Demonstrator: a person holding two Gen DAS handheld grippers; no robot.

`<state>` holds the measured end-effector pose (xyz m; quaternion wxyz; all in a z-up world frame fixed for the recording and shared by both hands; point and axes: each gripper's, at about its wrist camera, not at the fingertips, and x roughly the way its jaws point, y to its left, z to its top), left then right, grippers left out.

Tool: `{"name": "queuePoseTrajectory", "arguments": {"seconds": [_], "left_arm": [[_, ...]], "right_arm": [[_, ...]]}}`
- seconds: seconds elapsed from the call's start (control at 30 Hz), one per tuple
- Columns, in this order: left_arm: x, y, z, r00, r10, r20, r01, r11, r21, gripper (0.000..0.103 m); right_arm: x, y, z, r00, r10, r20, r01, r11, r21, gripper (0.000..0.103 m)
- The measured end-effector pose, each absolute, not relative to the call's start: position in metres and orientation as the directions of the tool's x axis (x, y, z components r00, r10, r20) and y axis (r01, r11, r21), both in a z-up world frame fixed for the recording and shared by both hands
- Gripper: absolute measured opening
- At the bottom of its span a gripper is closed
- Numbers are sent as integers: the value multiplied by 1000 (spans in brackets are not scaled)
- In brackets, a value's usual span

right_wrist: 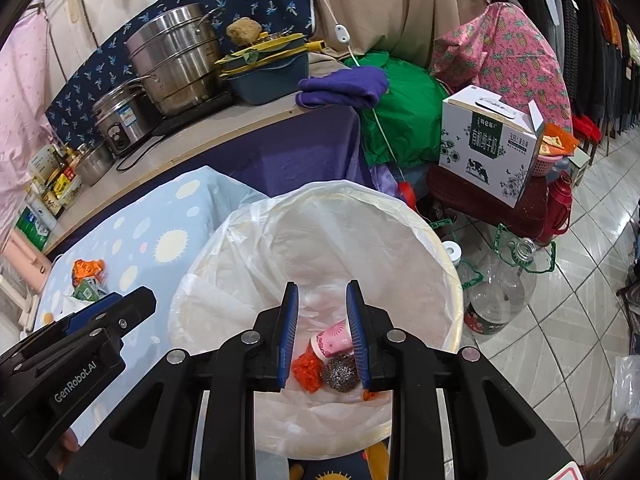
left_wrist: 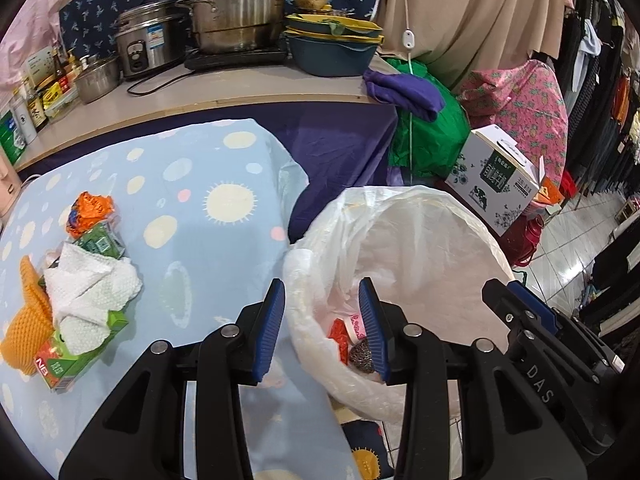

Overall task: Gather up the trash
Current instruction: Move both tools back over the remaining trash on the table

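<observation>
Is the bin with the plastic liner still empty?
No, the lined bin already holds a pink paper cup, a metal scouring ball and a crumpled orange wrapper at its bottom.

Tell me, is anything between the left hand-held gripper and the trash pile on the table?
Nothing visible. Bare blue cloth lies between the open left hand-held gripper and the trash pile, which sits to its left.

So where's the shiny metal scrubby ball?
The scrubber lies at the bottom of the lined bin, below the right gripper, between an orange wrapper and a pink paper cup.
</observation>
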<state>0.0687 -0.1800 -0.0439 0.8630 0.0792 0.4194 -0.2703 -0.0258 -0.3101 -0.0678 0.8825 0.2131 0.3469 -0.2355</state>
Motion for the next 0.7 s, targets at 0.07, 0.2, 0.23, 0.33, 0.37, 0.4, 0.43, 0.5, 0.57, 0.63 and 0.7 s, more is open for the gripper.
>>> {"name": "queuePoseTrajectory", "arguments": {"seconds": [0.07,0.2,0.23,0.33,0.37,0.4,0.43,0.5,0.57,0.63,0.7], "left_arm": [[72,-168,-42,512,-390,-765,516,852,-89,37],[78,-145,-40,528,-363,-768,481,873,-82,37],[79,-137,-39,532,-355,-768,469,879,-82,37],[84,-114,-38,544,-337,-769,437,896,-84,41],[85,-106,-37,552,-327,-767,422,903,-82,47],[86,-99,-37,559,-321,-765,412,908,-79,51],[87,-89,-36,571,-306,-762,396,915,-71,53],[89,-75,-35,584,-288,-759,373,926,-64,55],[92,-57,-36,587,-269,-764,348,936,-62,57],[95,-39,-38,590,-250,-768,320,945,-62,61],[96,-21,-40,596,-233,-768,292,954,-62,67]], "right_arm": [[-23,-302,-64,655,-266,-708,553,807,208,31],[-13,-282,-57,665,-260,-700,525,830,190,38],[-11,-277,-55,667,-257,-699,518,834,188,38],[-2,-258,-51,674,-246,-697,494,852,176,42],[1,-251,-50,676,-241,-696,484,858,173,43],[4,-246,-48,679,-237,-695,476,863,170,45],[7,-239,-48,680,-233,-695,467,869,165,47],[13,-226,-46,683,-223,-695,449,879,159,49],[19,-211,-45,686,-208,-698,426,891,153,50],[25,-198,-46,686,-196,-700,407,901,147,50],[31,-184,-46,688,-180,-703,385,911,144,52]]}}
